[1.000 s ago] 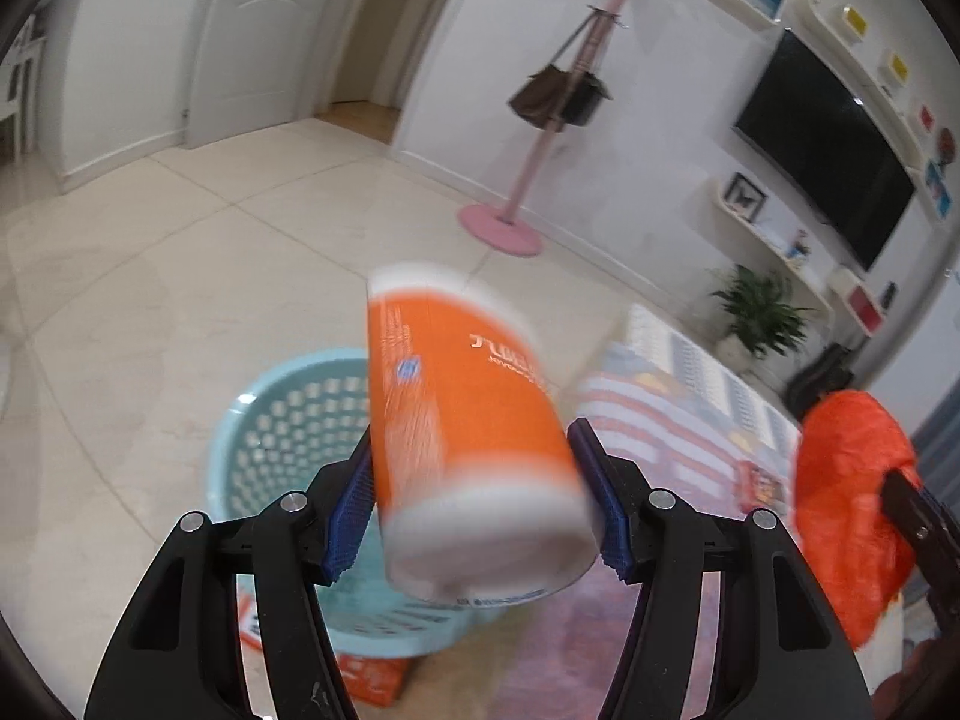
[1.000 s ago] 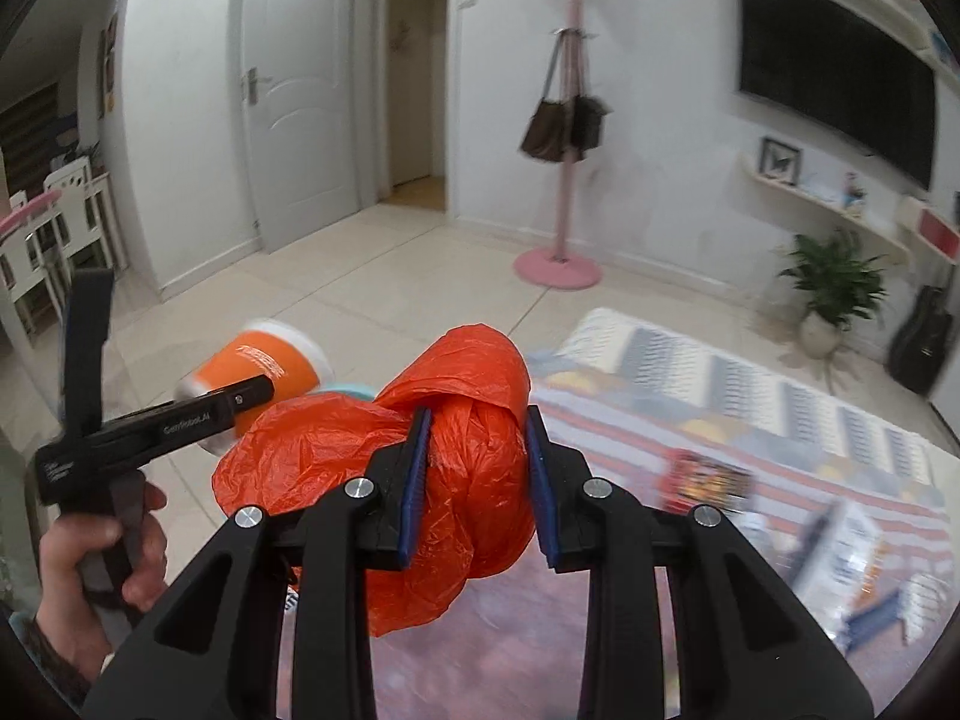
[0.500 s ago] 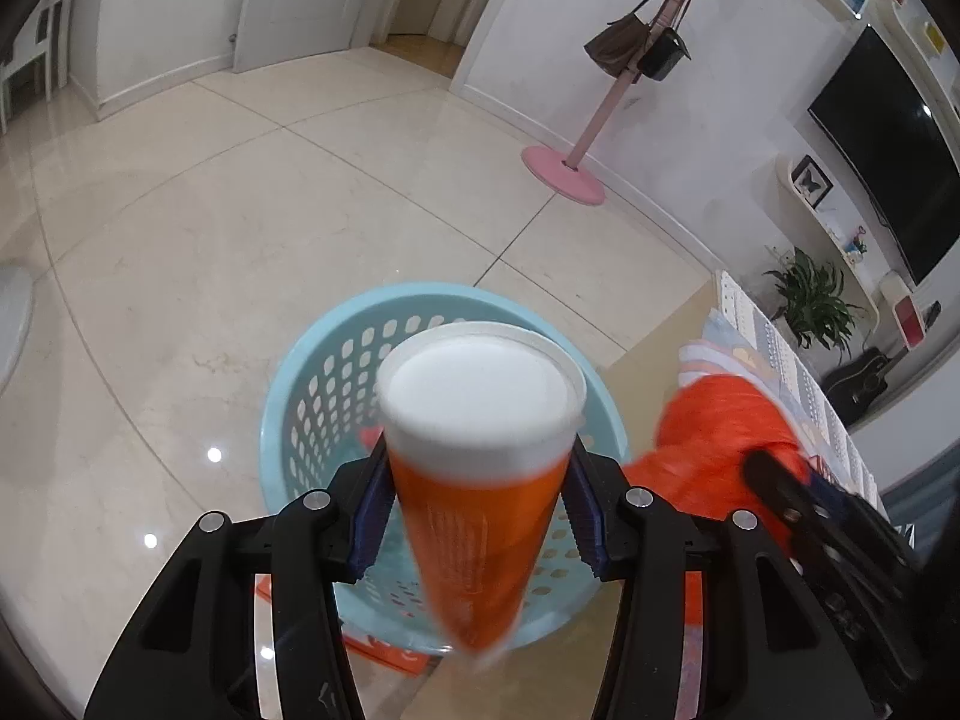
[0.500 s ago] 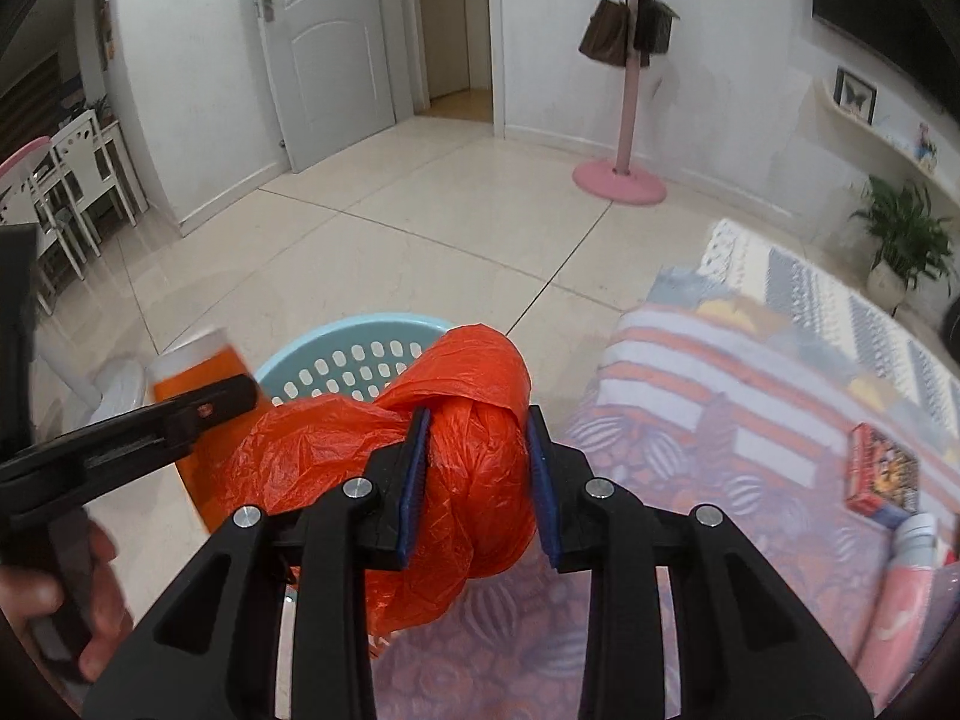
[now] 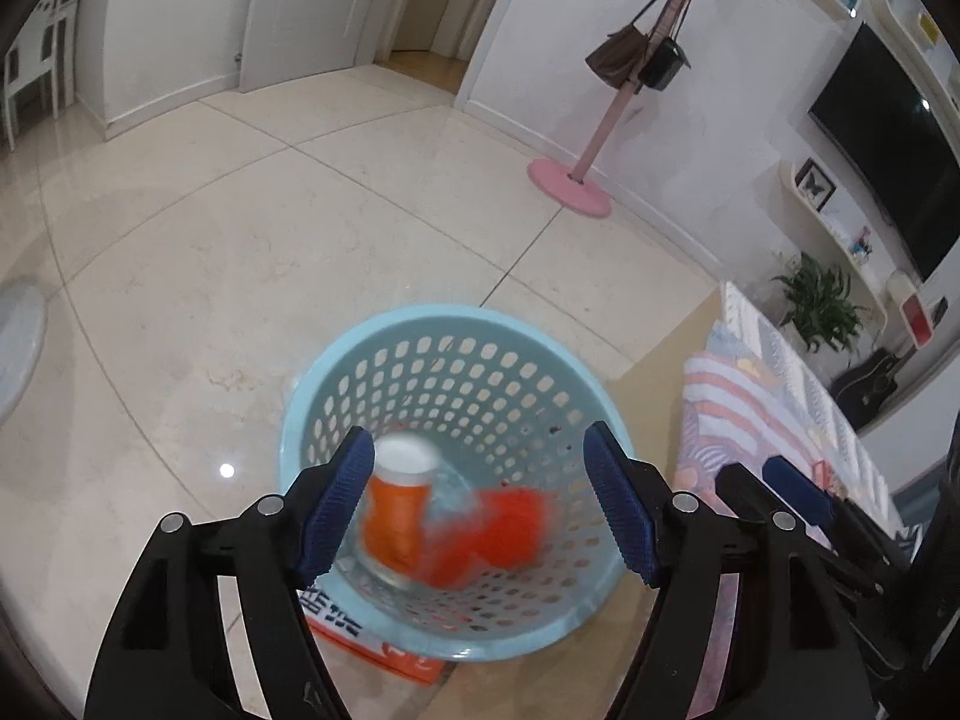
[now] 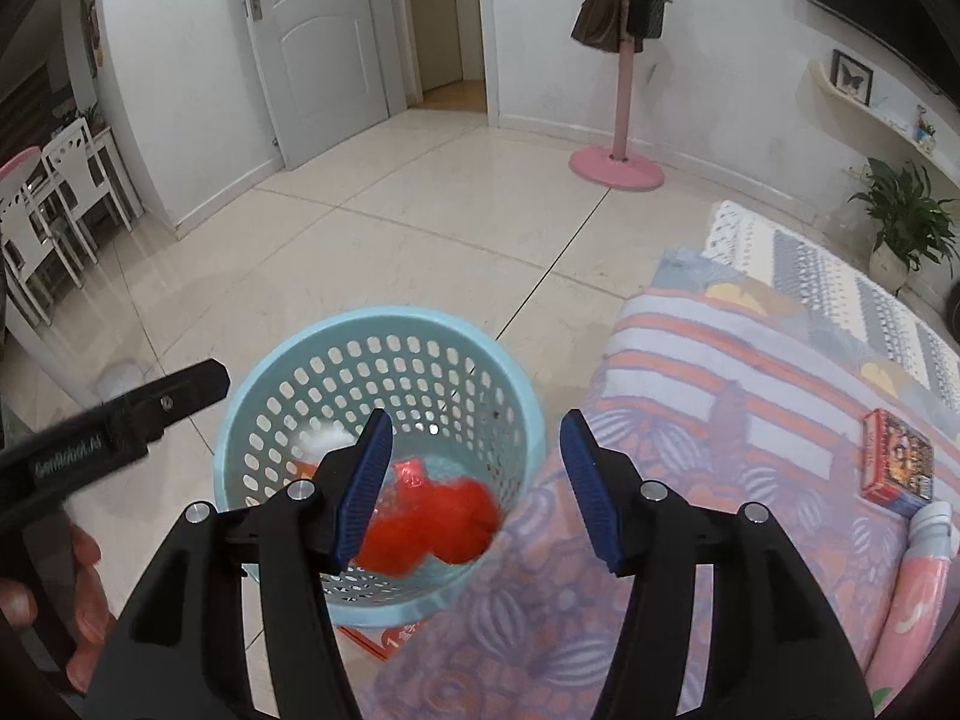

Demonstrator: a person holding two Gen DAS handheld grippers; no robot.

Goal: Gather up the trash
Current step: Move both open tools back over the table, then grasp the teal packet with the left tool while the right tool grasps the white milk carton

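Observation:
A light blue perforated basket [image 5: 456,330] stands on the tiled floor beside the table; it also shows in the right wrist view [image 6: 384,330]. Inside it lie an orange cup with a white base [image 5: 399,516] and a crumpled orange plastic bag [image 5: 510,528], both blurred. The bag [image 6: 438,519] and the cup's white end [image 6: 324,441] show in the right wrist view too. My left gripper [image 5: 477,510] is open and empty above the basket. My right gripper [image 6: 474,483] is open and empty above the basket's right edge.
An orange box [image 5: 372,636] lies under the basket. A patterned cloth [image 6: 750,420] covers the table at right, with a red box [image 6: 897,462] and a pink bottle [image 6: 918,588] on it. A pink coat stand [image 6: 618,168] and a potted plant [image 6: 900,228] stand farther off.
Both grippers opened. The orange cup left my left gripper and the orange bag left my right gripper; both now lie in the basket.

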